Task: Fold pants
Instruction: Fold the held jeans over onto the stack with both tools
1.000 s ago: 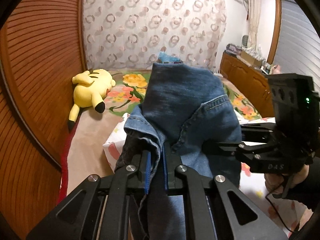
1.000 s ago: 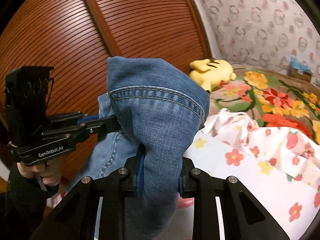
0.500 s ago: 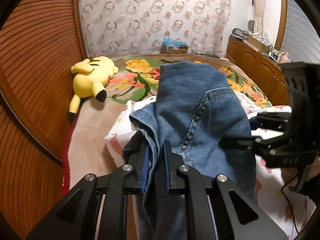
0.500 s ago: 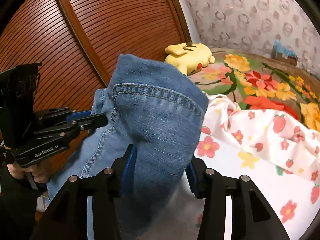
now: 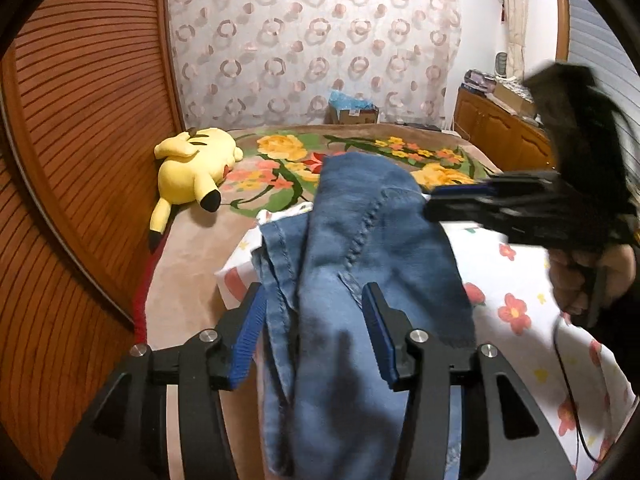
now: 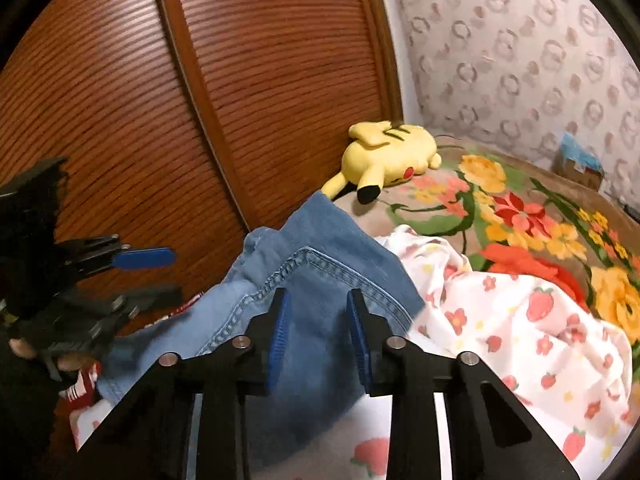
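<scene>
**Jeans bunched between both tongs at the near edge of the bed**

Your left tongs (image 5: 316, 336) are opening; the blue pads stand apart on either side of the denim, and none of them visibly presses it. Your right tongs (image 6: 318, 330) are closing, with the cloth lying between the pads but a gap still showing on both sides, so neither pair has a firm hold that you can see.

The jeans (image 5: 360, 248) lie in a soft heap of mid-blue denim, with a raised stitched seam running up toward 12 o'clock and a hemmed edge at 10 o'clock. They rest on a white sheet (image 5: 516, 296) printed with red flowers and strawberries, crumpled into folds at 3 o'clock in the right wrist view.

Beyond, at 12 o'clock, the bed (image 5: 192, 268) carries a plush floral blanket (image 5: 280, 168), flat and open. A yellow plush toy (image 5: 192, 168) lies at 10 o'clock, well apart from the jeans. A ribbed wooden panel (image 5: 80, 120) closes off the bed's left edge, just beside the denim. At 3 o'clock your hand (image 5: 580, 276) grips the other tool, blurred.
</scene>
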